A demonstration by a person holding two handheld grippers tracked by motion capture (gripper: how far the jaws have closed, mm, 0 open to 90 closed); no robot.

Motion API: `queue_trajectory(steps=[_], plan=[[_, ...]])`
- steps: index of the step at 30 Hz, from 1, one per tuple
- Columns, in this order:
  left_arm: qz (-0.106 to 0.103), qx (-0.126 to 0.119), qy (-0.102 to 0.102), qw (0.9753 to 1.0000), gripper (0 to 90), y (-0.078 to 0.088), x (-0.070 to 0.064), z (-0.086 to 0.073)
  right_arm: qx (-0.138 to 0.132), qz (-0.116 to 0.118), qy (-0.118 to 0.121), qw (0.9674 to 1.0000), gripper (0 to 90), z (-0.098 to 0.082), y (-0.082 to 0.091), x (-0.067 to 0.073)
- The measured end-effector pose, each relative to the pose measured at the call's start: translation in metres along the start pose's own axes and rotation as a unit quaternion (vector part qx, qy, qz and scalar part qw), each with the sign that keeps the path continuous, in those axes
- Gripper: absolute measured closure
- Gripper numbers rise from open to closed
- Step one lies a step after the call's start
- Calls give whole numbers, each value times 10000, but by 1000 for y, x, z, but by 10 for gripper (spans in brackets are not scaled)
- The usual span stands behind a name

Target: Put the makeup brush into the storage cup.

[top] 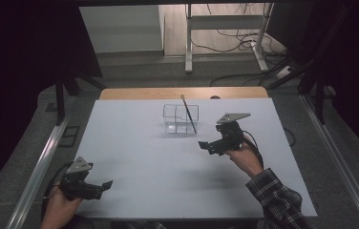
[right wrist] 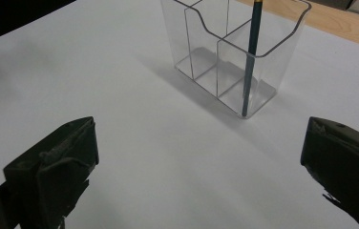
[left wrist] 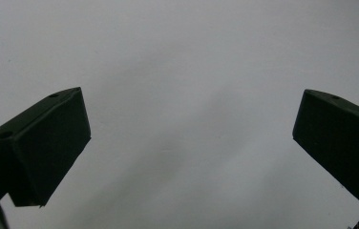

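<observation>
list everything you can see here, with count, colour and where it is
organiser: 1, clear plastic with compartments, far middle of the table
pencil: 1, dark with a pale top end, standing tilted in the organiser's right-hand compartment
table: 1, white top with a wooden strip along its far edge
frame legs: white, on the floor beyond the table
cables: several, dark, on the floor beyond the table
left gripper: 1, black, near left corner, fingers wide apart, holding nothing
right gripper: 1, black, right of centre, near the organiser, fingers wide apart, holding nothing
sleeve: 1, plaid, on the right arm
</observation>
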State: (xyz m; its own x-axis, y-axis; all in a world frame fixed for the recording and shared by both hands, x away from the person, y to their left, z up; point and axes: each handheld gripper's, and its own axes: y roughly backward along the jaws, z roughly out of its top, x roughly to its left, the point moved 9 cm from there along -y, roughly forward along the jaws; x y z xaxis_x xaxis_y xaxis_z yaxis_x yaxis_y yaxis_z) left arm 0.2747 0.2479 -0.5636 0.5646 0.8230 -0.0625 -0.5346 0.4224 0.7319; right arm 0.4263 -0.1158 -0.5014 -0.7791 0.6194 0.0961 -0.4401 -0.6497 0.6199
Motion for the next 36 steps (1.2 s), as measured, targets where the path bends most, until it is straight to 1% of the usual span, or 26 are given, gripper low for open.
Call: queue_trajectory(steps=[9, 36], plan=[[-1, -8, 2, 10000, 0, 0, 0, 0, -6, -14, 23, 10000, 0, -4, 6, 3], [-4, -2, 6, 10000, 0, 0, 0, 0, 40, -69, -43, 10000, 0, -26, 23, 5]])
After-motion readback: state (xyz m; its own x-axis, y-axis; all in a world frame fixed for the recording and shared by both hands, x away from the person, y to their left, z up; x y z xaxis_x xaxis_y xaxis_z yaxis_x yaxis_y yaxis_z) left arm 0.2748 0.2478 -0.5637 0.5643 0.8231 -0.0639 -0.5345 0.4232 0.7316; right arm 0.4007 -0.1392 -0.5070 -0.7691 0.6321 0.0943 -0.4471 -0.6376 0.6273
